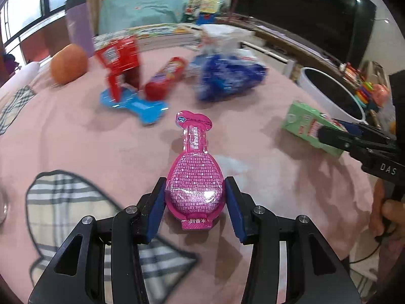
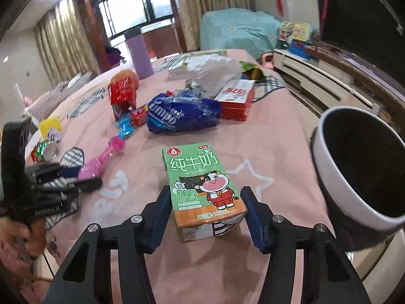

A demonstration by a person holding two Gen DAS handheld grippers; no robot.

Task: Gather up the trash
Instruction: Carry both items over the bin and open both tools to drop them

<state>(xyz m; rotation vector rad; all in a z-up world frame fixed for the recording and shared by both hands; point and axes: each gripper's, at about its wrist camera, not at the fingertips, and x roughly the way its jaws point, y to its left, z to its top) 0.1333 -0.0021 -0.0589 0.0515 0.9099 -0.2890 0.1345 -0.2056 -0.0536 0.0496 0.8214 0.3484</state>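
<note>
Trash sits inside both tools: the left tool has its pads touching a pink packet, long way pointing ahead; the right tool stands open around a milk carton (bin just right).

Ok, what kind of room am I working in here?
Probably a home living room or bedroom: a big dark TV on a low cabinet, curtained windows, and the trash lies on a pink cloth-covered surface.
</note>
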